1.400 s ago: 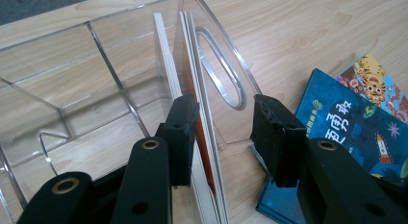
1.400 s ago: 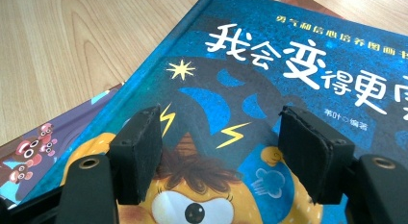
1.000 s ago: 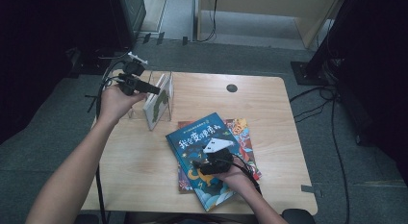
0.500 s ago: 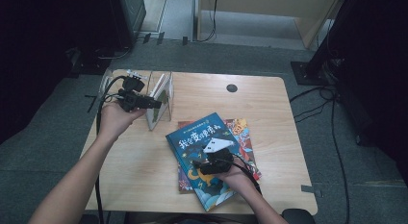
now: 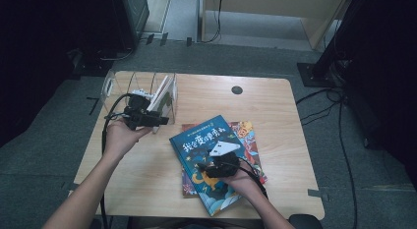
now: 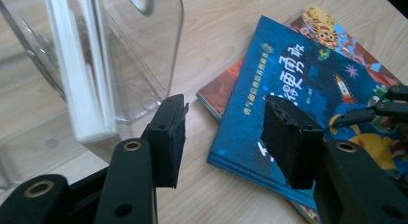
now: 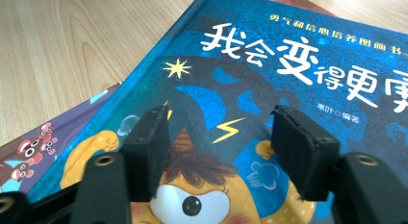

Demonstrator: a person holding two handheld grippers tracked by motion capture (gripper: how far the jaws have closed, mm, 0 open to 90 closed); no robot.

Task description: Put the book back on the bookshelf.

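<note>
Seen from above at a wooden table (image 5: 275, 96): blue picture book (image 5: 209, 162) lying face up and askew on a second, more colourful picture book (image 5: 248, 135), the pair towards the near right of the tabletop. Right gripper (image 5: 212, 166) poised over the lower half of the blue cover, jaws apart and just now narrowing, nothing caught between them; in the right gripper view (image 7: 219, 152), black pads straddling the cartoon face on the cover, with the white title lettering beyond.

At the left side, left gripper (image 5: 160, 121) held level in the left hand (image 5: 118, 138), tips just beside a clear plastic book stand (image 5: 110, 84) with a thin white-edged book (image 5: 164, 91) standing inside. Left gripper view (image 6: 223, 137): jaws parted and just now widening, empty, table showing between them; stand wall (image 6: 159, 56) and the white page edges (image 6: 82, 89) to one side, corner of the blue book (image 6: 288, 80) to the other. Black cable (image 5: 105, 140) trailing from the left gripper along the forearm.
</note>
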